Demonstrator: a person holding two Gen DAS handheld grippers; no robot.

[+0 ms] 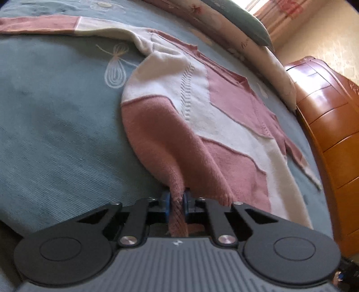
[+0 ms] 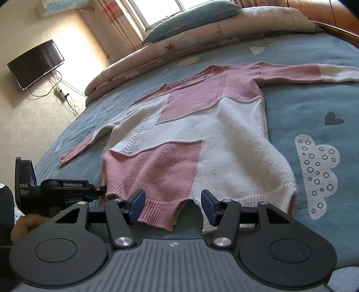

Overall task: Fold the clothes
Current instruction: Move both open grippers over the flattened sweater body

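A pink and white patchwork sweater (image 2: 202,134) lies flat on the blue bedspread (image 2: 303,107), sleeves spread to both sides. In the left wrist view the sweater (image 1: 202,112) stretches away from my left gripper (image 1: 176,200), which is shut on the pink ribbed hem corner and lifts it slightly. My left gripper (image 2: 98,191) also shows at the sweater's lower left corner in the right wrist view. My right gripper (image 2: 172,205) is open just above the hem's middle, its blue pads (image 2: 136,205) either side of the pink and white ribbing, not closed on it.
Folded quilts and a teal pillow (image 2: 190,20) lie along the far side of the bed. A wooden dresser (image 1: 332,134) stands beside the bed. A wall television (image 2: 36,63) with hanging cables is on the left. The bedspread (image 1: 56,134) spreads wide on the left.
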